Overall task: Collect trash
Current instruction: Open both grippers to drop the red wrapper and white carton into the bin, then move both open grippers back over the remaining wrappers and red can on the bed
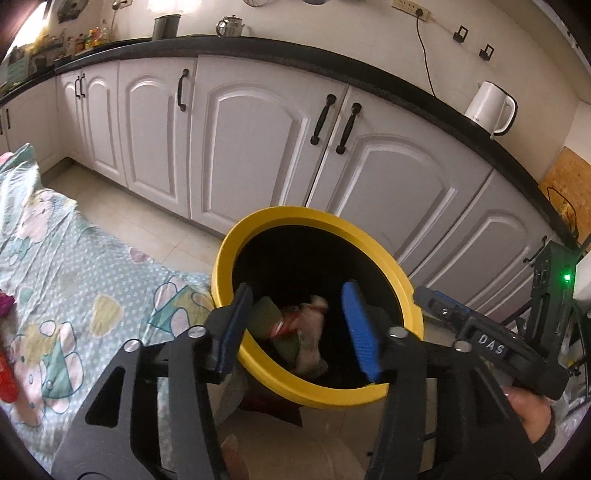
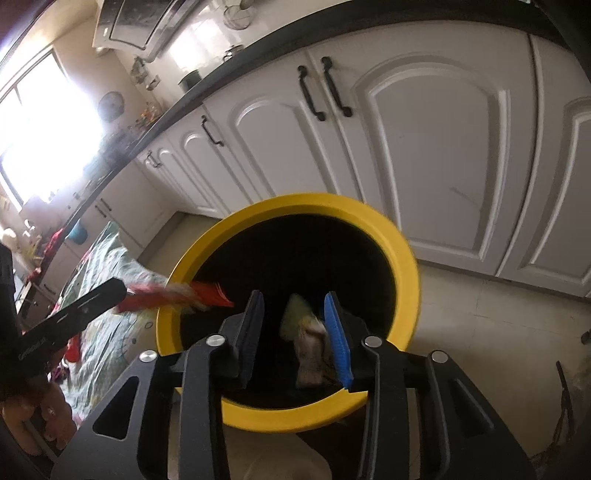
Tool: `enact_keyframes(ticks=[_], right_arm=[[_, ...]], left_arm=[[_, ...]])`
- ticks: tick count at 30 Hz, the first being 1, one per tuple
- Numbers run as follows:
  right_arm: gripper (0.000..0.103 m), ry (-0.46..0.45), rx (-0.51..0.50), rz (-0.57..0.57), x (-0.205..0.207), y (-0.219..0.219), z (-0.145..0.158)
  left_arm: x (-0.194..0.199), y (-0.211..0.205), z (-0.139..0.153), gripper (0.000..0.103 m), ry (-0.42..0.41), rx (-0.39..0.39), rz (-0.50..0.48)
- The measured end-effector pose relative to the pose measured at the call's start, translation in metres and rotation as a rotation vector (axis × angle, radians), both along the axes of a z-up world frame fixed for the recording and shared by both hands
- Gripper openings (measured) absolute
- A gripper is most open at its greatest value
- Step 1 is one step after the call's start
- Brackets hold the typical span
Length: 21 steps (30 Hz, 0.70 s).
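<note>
Both my grippers, left gripper (image 1: 301,325) and right gripper (image 2: 297,339), hang spread, pinching nothing, over the yellow bin (image 1: 369,236); wrappers (image 1: 295,328) lie inside, red scraps (image 1: 7,376) remain on the bed (image 1: 74,266).

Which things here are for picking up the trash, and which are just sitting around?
For the job: yellow bin, wrappers inside it, red wrapper at the rim, left gripper, right gripper.
Just lying about: white kettle, teapot, patterned cloth, cupboards.

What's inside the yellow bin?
Inside the yellow bin you can see crumpled wrappers, greenish, white and red ones. The rest is dark, so what lies underneath them stays hidden.
</note>
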State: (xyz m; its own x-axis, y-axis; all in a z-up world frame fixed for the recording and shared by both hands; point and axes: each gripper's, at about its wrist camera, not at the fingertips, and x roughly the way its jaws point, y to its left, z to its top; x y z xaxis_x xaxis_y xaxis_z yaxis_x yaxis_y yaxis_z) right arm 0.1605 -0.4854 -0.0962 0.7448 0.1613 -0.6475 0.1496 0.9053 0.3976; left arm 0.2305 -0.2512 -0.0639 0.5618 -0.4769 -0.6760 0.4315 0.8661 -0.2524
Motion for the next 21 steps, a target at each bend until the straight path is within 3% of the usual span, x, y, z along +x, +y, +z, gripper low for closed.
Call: enact_keyframes(ticks=[1, 5, 7, 8, 14, 21], right_arm=[[0.047, -0.006, 0.001, -0.009, -0.001, -0.002, 0.002], [0.055, -0.028, -0.026, -0.024, -0.004, -0.002, 0.009], [0.057, -0.033, -0.033, -0.023, -0.005, -0.001, 0.011], [0.060, -0.037, -0.041, -0.022, -0.005, 0.000, 0.012], [0.072, -0.091, -0.094, -0.022, -0.010, 0.010, 0.028], [0.078, -0.147, -0.121, 0.003, -0.016, 0.026, 0.046]], left_arm=[[0.000, 0.002, 0.001, 0.059, -0.002, -0.001, 0.006], [-0.004, 0.008, 0.005, 0.074, -0.018, -0.002, 0.027], [-0.007, 0.012, 0.009, 0.088, -0.036, 0.005, 0.039], [-0.008, 0.014, 0.011, 0.091, -0.041, 0.004, 0.043], [-0.016, 0.029, 0.022, 0.092, -0.074, 0.010, 0.087], [-0.029, 0.049, 0.037, 0.092, -0.134, 0.015, 0.133]])
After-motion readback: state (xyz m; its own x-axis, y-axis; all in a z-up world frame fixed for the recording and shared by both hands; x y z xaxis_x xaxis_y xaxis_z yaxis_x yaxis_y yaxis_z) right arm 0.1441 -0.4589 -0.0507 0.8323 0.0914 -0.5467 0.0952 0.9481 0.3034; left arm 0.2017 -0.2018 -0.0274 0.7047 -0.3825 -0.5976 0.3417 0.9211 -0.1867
